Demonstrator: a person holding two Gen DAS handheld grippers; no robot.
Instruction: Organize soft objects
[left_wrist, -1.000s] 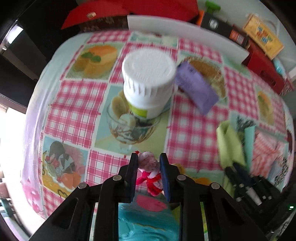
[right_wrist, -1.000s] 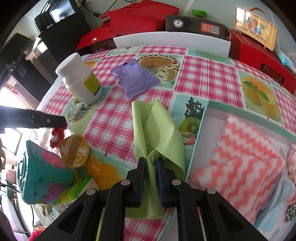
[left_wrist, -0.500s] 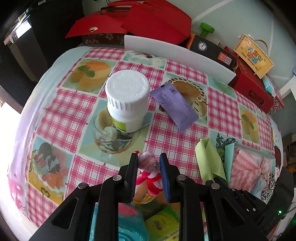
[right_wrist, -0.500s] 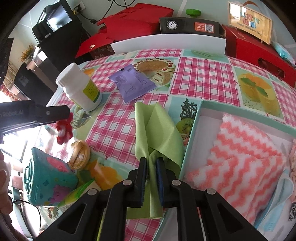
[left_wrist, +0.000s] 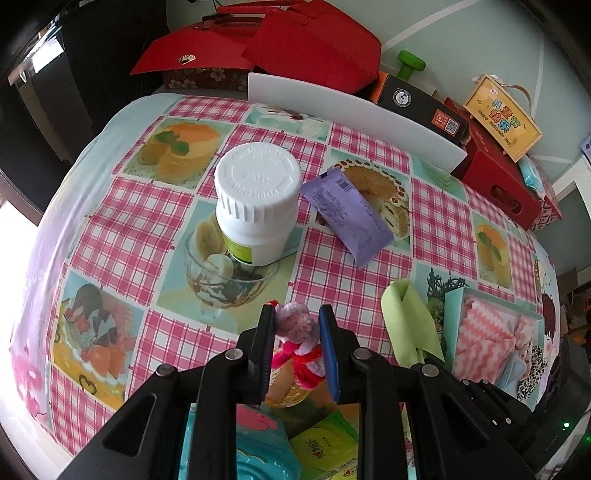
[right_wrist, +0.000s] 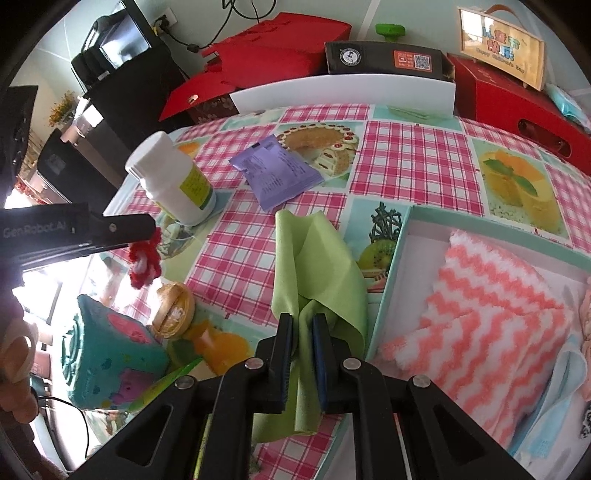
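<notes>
My left gripper (left_wrist: 297, 314) is shut on a small knitted doll (left_wrist: 301, 341) with a mauve pompom head and red body, held in the air above the table. The right wrist view shows the doll (right_wrist: 146, 260) hanging from the left gripper. My right gripper (right_wrist: 303, 325) is shut on a light green cloth (right_wrist: 317, 266), lifting its near end while the far end drapes on the tablecloth beside a pale teal box (right_wrist: 400, 240). The box holds a pink-and-white zigzag towel (right_wrist: 491, 306) and other soft cloths. The green cloth (left_wrist: 406, 321) and box (left_wrist: 452, 321) also show in the left wrist view.
On the checked tablecloth stand a white pill bottle (left_wrist: 256, 206), a purple sachet (left_wrist: 347, 214), a gold-lidded jar (right_wrist: 173, 310), a teal toy block (right_wrist: 107, 354) and a green packet (left_wrist: 325, 446). A white board (right_wrist: 343, 92) and red boxes (right_wrist: 517, 99) line the far edge.
My left gripper has risen and pulled back with the doll, so more of the table shows. My right gripper has lifted the green cloth slightly and edged towards the box.
</notes>
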